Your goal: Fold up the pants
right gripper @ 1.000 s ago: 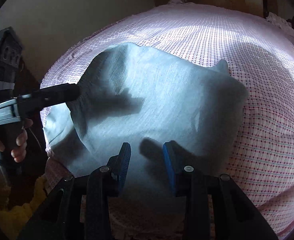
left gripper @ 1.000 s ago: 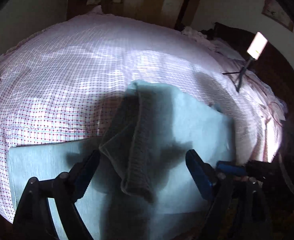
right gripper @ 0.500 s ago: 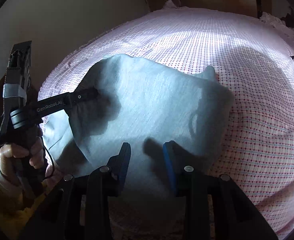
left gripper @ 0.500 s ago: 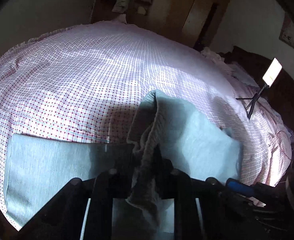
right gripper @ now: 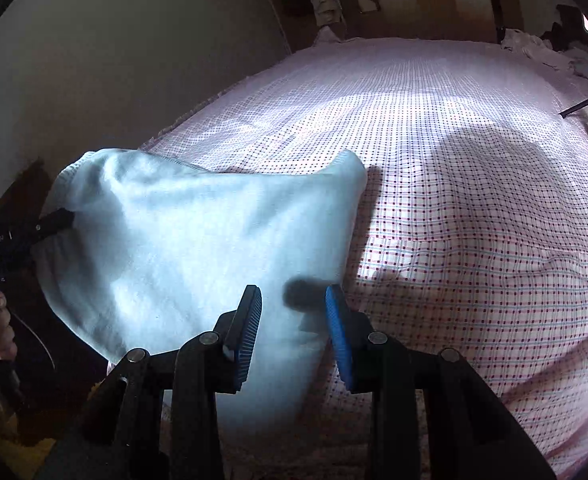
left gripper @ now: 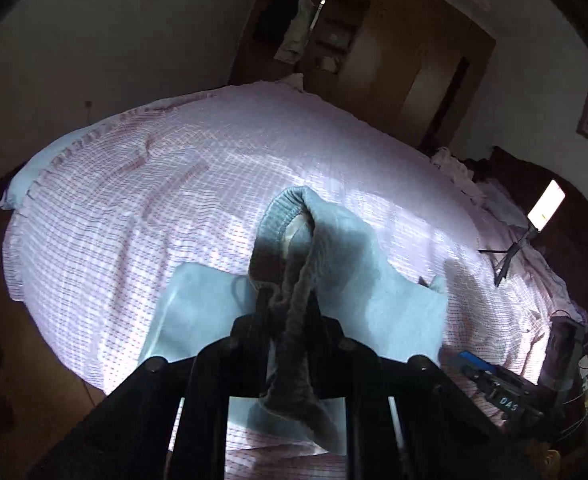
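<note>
From my left camera, the pants (left gripper: 345, 264) lie on the bed (left gripper: 134, 208), their waistband rising before the left gripper (left gripper: 288, 300); a tripod (left gripper: 509, 256) stands on the bed to the right (wardrobe (left gripper: 393, 68) behind).

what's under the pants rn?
Checked bedsheet under the light blue pants. Left gripper has the waistband lifted; whatever lies beneath the draped fabric is covered.

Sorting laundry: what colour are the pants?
Light blue pants; clearest in the right wrist view.
</note>
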The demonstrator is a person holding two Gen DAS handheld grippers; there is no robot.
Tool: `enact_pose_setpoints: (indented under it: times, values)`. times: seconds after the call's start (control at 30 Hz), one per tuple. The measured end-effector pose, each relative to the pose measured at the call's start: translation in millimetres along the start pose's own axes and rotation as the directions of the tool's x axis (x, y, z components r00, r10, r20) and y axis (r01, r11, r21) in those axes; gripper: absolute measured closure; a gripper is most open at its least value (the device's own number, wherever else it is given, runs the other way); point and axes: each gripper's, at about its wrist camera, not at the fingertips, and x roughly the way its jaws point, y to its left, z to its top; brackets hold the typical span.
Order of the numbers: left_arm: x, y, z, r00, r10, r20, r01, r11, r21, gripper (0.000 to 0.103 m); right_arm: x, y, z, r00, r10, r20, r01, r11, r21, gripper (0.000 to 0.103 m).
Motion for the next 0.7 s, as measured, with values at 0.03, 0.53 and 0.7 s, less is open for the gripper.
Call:
enact_pose_setpoints:
  times: [0.03,0.53,0.7]
  values:
    - [1.7,9.5,-3.6,1.0,0.019,-0.003,-0.019,1.0,-0.011,0.087,0.2,2.3,-0.4,1.0,0.001,-0.003,-0.001,1.0,-0.007,0.077]
    - [65.9,83.2,-35.8,0.965,0.177,-0.194,-0.18,0.984,0.001,0.051,49.9,40.7,14.7,0.994,-0.044,-0.099,0.026,0.984,-0.177,0.077]
    - [29.8,54.3,-17.3,0.987,0.133,-0.094,-0.126,0.989,0.071,0.053,63.0,38.9,37.3,0.997,-0.037,-0.074,0.025,0.987,-0.162,0.077]
